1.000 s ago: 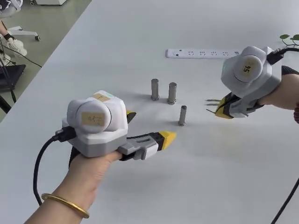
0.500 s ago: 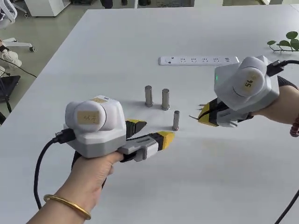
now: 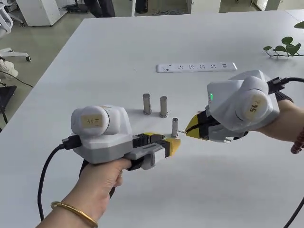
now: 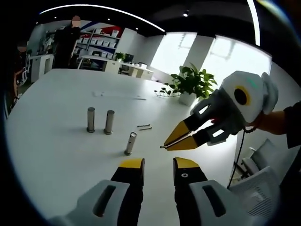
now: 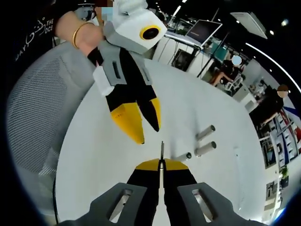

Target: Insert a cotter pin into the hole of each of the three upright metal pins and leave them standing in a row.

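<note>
On the white bench (image 3: 95, 57), reference = front metal pin (image 3: 175, 127), standing upright near the middle.

Right hand-held gripper (image 3: 190, 131): just to the right of the front pin, jaws pointing at it. Jaws clenched on a cotter pin (image 5: 162, 149), seen in the right gripper view (image 5: 161, 165). Person's hand wraps the body from behind.

Left hand-held gripper (image 3: 161, 141): just on the near-left side of the front pin, yellow tips low beside its base. Jaws released, with a clear gap between them and nothing in it in the left gripper view (image 4: 158, 165).

Power strip (image 3: 196, 67): well beyond the front pin, lying flat across the bench.

Second metal pin (image 3: 164, 106) and third metal pin (image 3: 147, 103): behind and left of the front pin, upright, side by side, apart from each other.

Held cotter pin: shaft sticks out past the right jaw tips toward the front pin; its tip (image 4: 162, 147) is near the pin, not touching.

Two loose cotter pins (image 4: 144, 126): flat on the bench beyond the front pin in the left gripper view.
</note>
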A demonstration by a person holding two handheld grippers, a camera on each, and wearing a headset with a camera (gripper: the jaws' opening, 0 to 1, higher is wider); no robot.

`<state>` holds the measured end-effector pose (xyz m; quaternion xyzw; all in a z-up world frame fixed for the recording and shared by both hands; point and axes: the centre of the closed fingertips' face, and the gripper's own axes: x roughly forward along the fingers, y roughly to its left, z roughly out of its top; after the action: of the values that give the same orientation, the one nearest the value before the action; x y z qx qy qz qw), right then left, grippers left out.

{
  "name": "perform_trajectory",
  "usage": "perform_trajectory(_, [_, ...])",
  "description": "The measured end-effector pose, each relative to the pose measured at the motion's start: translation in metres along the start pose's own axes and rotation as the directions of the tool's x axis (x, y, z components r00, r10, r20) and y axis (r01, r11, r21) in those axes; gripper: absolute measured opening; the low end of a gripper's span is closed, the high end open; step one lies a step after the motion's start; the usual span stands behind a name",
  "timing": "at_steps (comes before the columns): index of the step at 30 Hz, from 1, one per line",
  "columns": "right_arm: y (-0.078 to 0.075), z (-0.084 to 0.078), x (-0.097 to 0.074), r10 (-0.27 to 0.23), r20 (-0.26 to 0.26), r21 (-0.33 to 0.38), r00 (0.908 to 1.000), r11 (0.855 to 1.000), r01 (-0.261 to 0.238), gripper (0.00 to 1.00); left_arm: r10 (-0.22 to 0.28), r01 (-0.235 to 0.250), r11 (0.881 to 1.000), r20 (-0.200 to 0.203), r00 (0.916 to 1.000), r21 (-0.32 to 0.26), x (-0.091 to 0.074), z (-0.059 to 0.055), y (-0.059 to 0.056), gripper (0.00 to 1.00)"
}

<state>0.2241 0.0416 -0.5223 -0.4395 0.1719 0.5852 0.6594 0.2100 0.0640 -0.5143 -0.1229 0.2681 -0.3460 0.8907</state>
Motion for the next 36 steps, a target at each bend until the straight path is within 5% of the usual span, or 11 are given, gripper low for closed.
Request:
perform_trajectory(16, [0.016, 0.019, 0.0, 0.023, 0.035, -0.083, 0.9991, 0.996, -0.02, 0.0, -0.051, 0.054, 0.996, 0.041, 0.9978, -0.075, 0.0, 0.005, -0.01, 0.07])
perform_trajectory(36, [0.013, 0.024, 0.0, -0.008, 0.043, -0.101, 0.999, 0.995, 0.012, 0.0, -0.046, 0.052, 0.995, 0.064, 0.9969, -0.09, -0.001, 0.007, -0.005, 0.0])
